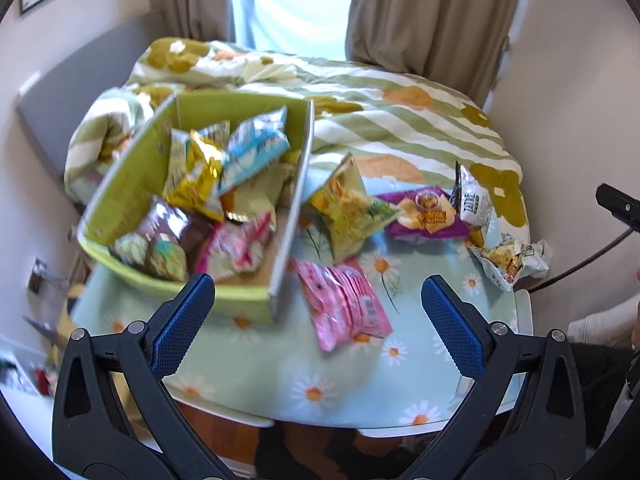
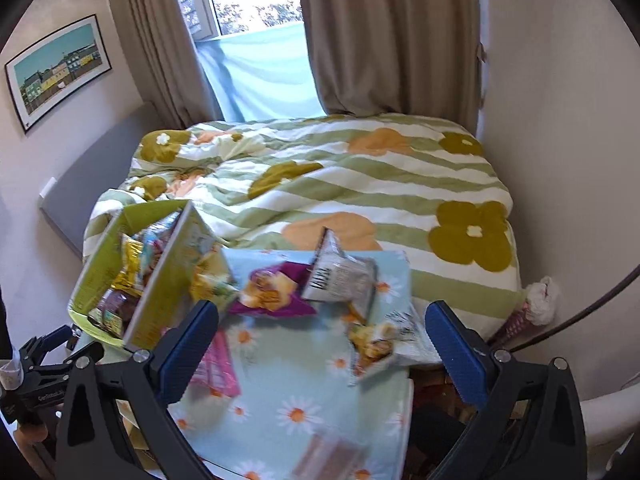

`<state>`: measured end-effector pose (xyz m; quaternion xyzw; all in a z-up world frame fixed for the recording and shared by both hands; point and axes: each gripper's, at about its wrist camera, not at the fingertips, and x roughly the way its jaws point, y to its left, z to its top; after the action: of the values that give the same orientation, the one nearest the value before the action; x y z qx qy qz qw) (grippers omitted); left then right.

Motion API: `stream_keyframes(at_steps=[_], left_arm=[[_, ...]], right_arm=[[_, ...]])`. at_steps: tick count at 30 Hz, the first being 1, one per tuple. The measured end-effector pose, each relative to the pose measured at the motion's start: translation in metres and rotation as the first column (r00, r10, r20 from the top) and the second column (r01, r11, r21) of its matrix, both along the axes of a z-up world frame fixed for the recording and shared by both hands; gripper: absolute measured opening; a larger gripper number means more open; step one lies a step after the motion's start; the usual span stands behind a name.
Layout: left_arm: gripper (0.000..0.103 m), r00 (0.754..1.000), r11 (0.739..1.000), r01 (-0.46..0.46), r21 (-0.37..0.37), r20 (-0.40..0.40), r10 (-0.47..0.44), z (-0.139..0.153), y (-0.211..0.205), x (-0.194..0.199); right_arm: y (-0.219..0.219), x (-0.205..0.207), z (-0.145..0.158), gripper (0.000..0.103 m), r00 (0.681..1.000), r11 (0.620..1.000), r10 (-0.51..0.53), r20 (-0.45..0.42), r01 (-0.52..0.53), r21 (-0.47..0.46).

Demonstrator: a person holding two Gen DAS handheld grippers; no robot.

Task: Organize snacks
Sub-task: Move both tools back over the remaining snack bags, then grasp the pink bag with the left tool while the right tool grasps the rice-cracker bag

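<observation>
Both grippers empty, fingers spread wide: left gripper (image 1: 318, 322), right gripper (image 2: 322, 350). Nothing pinched in either.

Green box (image 1: 120, 196) at tabletop's left, already holding several packets, silver-blue one (image 1: 256, 148) on top. Loose snacks on daisy cloth (image 1: 280, 376) to the right of the box wall: pink packet (image 1: 344, 306), yellow-green bag (image 1: 348, 210), purple bag (image 1: 426, 214), grey-white bag (image 1: 470, 196), crumpled bag (image 1: 508, 260) at far right edge.

Key relation: pink packet lies just ahead of left gripper, between the spread fingers in the left wrist view, slightly toward the left finger (image 1: 182, 326) side. Long axis runs diagonally, near end toward bottom right, far end toward the box corner. In the right wrist view same pink packet (image 2: 212, 368) sits off to the left, half hidden behind the left finger (image 2: 188, 348). Left gripper judged nearer and better lined up.

Likely next: straight advance and drop, small wrist roll to close across the short axis, then short carry left into the box.

Risk: slippery film, flat on cloth; fingers may snag the cloth. Motion blur limits detail.
</observation>
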<state>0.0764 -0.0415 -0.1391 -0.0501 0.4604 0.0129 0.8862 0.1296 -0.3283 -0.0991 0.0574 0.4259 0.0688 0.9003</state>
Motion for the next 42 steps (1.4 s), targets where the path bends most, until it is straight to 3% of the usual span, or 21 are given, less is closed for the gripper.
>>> stream_keyframes(at_steps=[8, 16, 32, 35, 38, 42], left_arm=[[0.103, 0.992, 0.994, -0.103, -0.039, -0.077, 0.100, -0.067, -0.019, 0.001], [0.103, 0.981, 0.984, -0.179, -0.019, -0.084, 0.177, -0.119, -0.032, 0.028], [0.101, 0.971, 0.976, -0.215, 0.021, -0.103, 0.216, -0.161, -0.040, 0.062], [0.095, 0.970, 0.976, -0.215, 0.025, -0.115, 0.216, -0.167, -0.040, 0.065], [0.075, 0.964, 0.976, -0.217, 0.027, -0.149, 0.219, -0.177, -0.039, 0.067], [0.065, 0.965, 0.976, -0.219, 0.006, -0.150, 0.217, -0.179, -0.034, 0.067]], right_arm=[[-0.052, 0.019, -0.063, 0.103, 0.994, 0.999, -0.037, -0.101, 0.040, 0.022], [-0.072, 0.046, -0.117, 0.103, 0.985, 0.998, -0.042, -0.166, 0.049, 0.039], [-0.073, 0.080, -0.186, 0.103, 0.956, 0.994, -0.021, -0.291, 0.052, 0.100], [-0.072, 0.082, -0.192, 0.103, 0.952, 0.993, -0.018, -0.305, 0.053, 0.106], [-0.071, 0.083, -0.196, 0.103, 0.949, 0.992, -0.014, -0.315, 0.052, 0.114], [-0.067, 0.083, -0.198, 0.103, 0.948, 0.992, -0.004, -0.318, 0.043, 0.117]])
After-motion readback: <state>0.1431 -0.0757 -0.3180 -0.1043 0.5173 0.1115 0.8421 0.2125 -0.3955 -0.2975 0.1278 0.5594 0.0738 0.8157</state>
